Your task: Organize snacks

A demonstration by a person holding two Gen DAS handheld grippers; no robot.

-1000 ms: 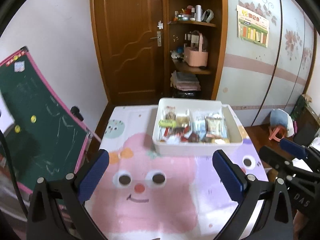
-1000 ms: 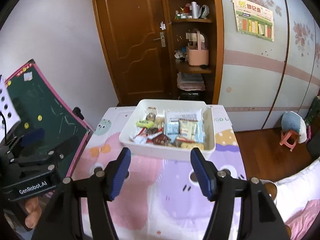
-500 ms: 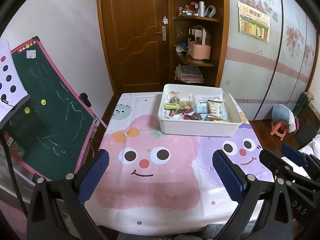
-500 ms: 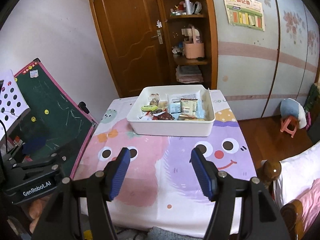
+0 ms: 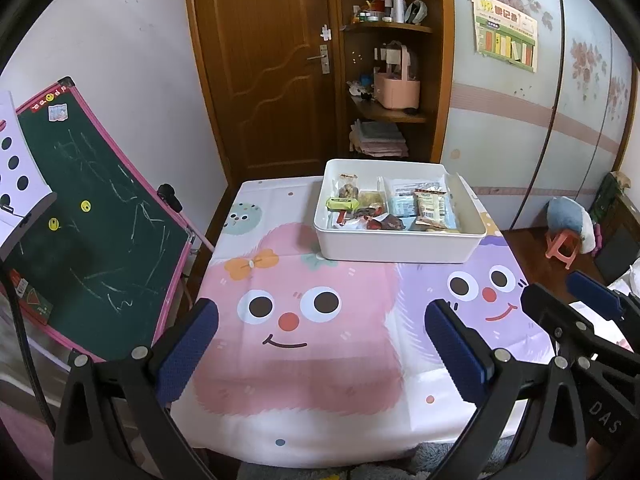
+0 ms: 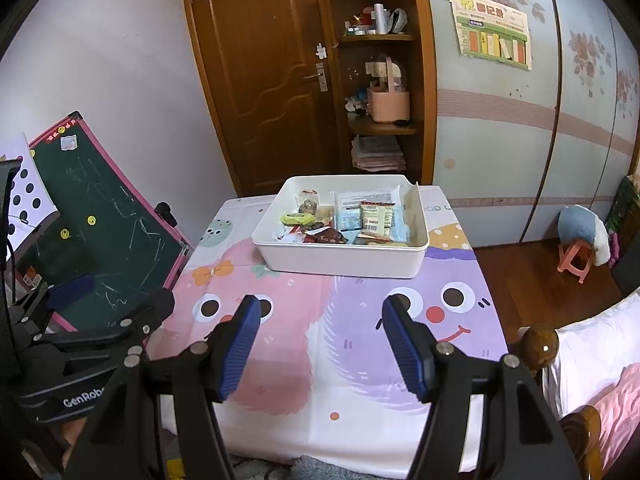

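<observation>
A white plastic bin (image 5: 396, 246) (image 6: 340, 258) sits at the far side of the table and holds several wrapped snacks. Among them are a green-yellow packet (image 5: 342, 203) (image 6: 297, 219), blue-white packets (image 5: 404, 204) (image 6: 349, 216) and dark red wrappers (image 5: 380, 222). My left gripper (image 5: 320, 344) hangs over the near part of the table, open, with nothing between its blue pads. My right gripper (image 6: 322, 340) stands open too, empty, well short of the bin. Each gripper shows at the edge of the other's view.
The table wears a cartoon cloth (image 5: 304, 360) with pink and purple faces. A green chalkboard easel (image 5: 80, 232) leans at the left. Behind stand a wooden door (image 5: 264, 64) and a corner shelf (image 5: 388, 92). A pink stool (image 5: 562, 246) and a bed corner (image 6: 592, 352) lie at the right.
Both grippers have pulled back from the bin toward the near edge of the table, so the bin looks smaller and more cloth shows. Their jaws stay open.
</observation>
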